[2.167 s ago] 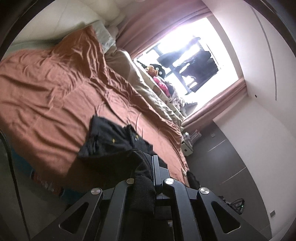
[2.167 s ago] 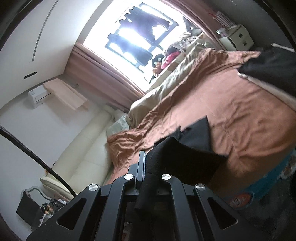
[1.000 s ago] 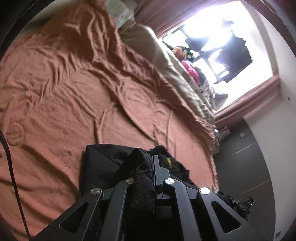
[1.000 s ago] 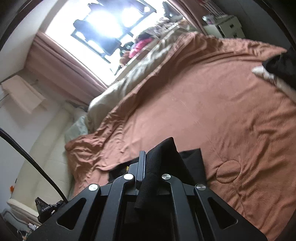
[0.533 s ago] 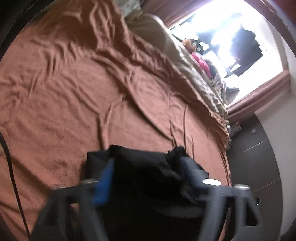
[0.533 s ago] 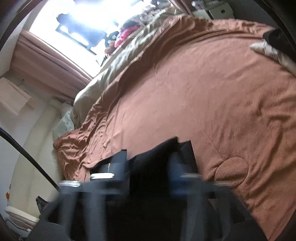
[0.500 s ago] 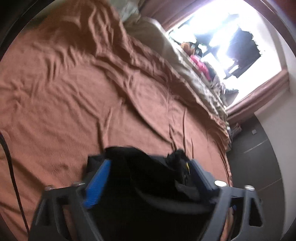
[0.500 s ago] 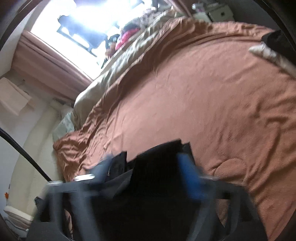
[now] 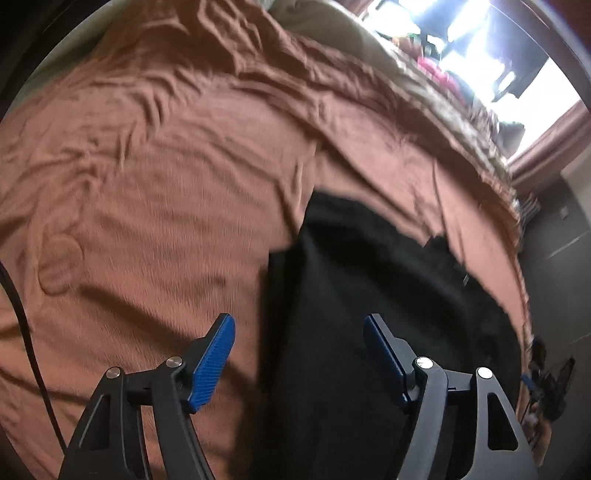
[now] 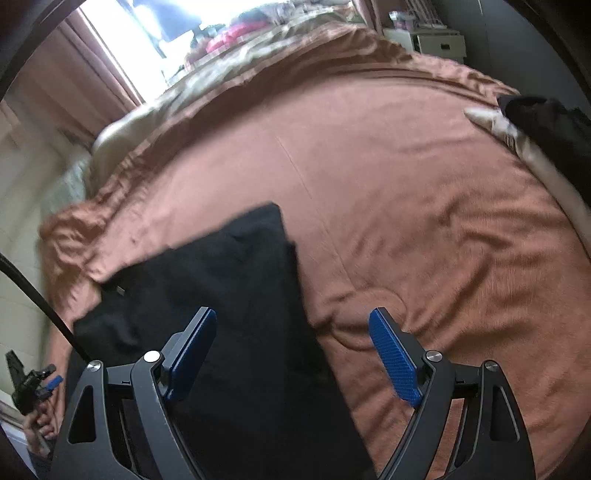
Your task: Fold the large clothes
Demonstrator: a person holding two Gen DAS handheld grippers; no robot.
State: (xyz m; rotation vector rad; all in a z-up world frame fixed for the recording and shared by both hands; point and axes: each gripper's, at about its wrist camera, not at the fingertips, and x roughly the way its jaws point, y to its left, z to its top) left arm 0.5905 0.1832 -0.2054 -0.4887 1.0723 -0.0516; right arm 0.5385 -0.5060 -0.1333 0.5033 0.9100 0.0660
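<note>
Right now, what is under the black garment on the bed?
The black garment lies on the brown bed cover, which shows all around its far edges. Whatever lies between its own folded layers, or directly beneath it, is covered and cannot be seen.

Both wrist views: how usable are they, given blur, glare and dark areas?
Left wrist view: bedspread smeared by motion, window blown out, black garment a detailless mass. Right wrist view: milder smear, window glaring, garment equally featureless; gripper pads sharp.
</note>
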